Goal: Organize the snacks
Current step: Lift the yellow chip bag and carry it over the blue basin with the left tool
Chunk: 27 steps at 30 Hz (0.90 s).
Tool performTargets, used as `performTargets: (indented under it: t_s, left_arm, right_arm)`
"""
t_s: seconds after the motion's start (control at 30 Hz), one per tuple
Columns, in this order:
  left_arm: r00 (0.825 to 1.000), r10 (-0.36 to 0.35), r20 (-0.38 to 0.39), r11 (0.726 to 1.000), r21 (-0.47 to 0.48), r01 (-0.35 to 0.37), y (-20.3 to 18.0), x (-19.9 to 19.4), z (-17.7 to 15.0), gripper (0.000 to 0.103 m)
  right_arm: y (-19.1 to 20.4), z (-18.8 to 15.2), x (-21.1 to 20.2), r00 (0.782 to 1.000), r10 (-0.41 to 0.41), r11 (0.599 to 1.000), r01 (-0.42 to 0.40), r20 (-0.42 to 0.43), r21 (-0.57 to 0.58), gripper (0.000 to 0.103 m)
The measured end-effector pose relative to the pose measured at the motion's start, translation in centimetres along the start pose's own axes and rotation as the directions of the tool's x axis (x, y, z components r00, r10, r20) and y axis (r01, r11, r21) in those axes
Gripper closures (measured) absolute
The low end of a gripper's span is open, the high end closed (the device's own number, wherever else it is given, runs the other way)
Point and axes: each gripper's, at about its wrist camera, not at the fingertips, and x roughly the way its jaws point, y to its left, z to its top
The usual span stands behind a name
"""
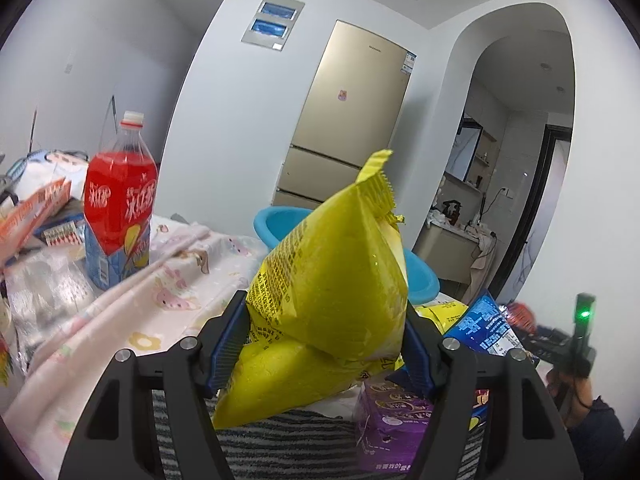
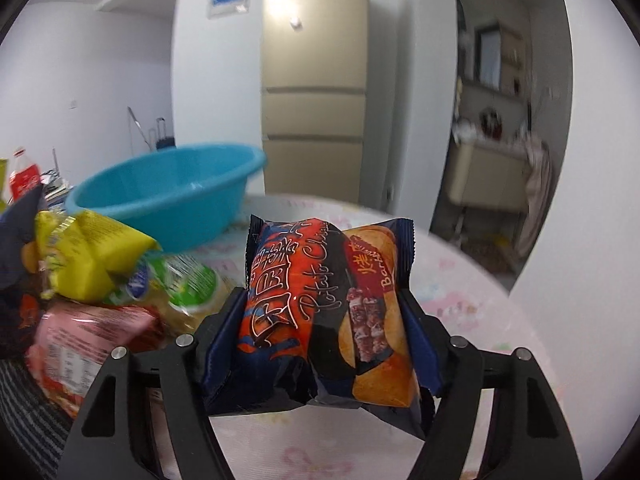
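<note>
Even, soft indoor light; strong fisheye bending with dark corners; the right wrist view is motion-blurred.

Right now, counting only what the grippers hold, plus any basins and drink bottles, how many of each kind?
Held snack bags: 2, a yellow bag and a chips bag
Basins: 1, the blue basin
Drink bottles: 1, the red bottle
Total: 4
</note>
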Motion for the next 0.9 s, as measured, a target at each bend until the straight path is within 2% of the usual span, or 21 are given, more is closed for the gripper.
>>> performTargets:
  t_s: [0.07,0.2,0.23,0.3,0.4,0.53,0.6,0.7,0.77,0.83,0.9]
  left_arm:
    - [1.0,0.001,0.014,1.0,-0.004,-0.001,-0.2,-0.6,0.7,0.032]
    - [0.995,-0.084,0.052,0.996,0.0,0.084,-1.1,-1.9,2.7,0.032]
    - [0.994,-0.094,0.058,0.995,0.029,0.092,-1.8,-2.1,3.7,0.032]
    - [0.994,-0.076,0.074,0.995,0.07,0.071,-2.8,-2.3,4.8,0.032]
    - [0.993,-0.071,0.089,0.993,0.096,0.062,-4.3,-2.1,7.0,0.032]
    - [0.989,-0.109,0.098,0.992,0.081,0.101,-5.4,-1.1,10.1,0.032]
    - [0.989,-0.112,0.099,0.992,0.075,0.105,-5.9,-0.4,11.4,0.032]
    - [0.985,-0.119,0.124,0.991,0.083,0.109,-6.5,0.0,12.6,0.032]
    - [0.987,-0.089,0.137,0.99,0.123,0.072,-6.4,0.3,12.9,0.032]
    - [0.99,-0.011,0.141,0.989,0.147,-0.01,-5.4,1.1,13.7,0.032]
    - [0.993,0.028,0.118,0.993,0.108,-0.041,-3.8,2.0,14.8,0.032]
  right_arm:
    - [1.0,1.1,-1.1,0.999,0.021,0.999,-0.02,0.032,-0.03,0.031]
    - [2.7,4.2,-3.2,0.981,0.163,0.986,-0.158,0.101,-0.06,0.031]
    - [3.3,5.1,-3.6,0.975,0.186,0.981,-0.178,0.118,-0.079,0.031]
    - [4.2,7.0,-4.5,0.963,0.224,0.973,-0.212,0.152,-0.094,0.031]
    - [5.4,10.0,-5.6,0.931,0.302,0.953,-0.289,0.207,-0.091,0.03]
    - [6.5,13.5,-6.8,0.885,0.376,0.926,-0.371,0.273,-0.072,0.03]
    - [7.2,15.6,-7.2,0.852,0.424,0.904,-0.419,0.308,-0.084,0.029]
    - [7.8,17.4,-8.0,0.825,0.433,0.897,-0.432,0.362,-0.089,0.029]
    - [7.8,17.8,-8.1,0.806,0.454,0.883,-0.463,0.38,-0.074,0.028]
    - [8.0,17.6,-7.8,0.806,0.457,0.883,-0.463,0.377,-0.082,0.028]
    - [8.6,17.5,-7.3,0.826,0.425,0.903,-0.415,0.371,-0.11,0.028]
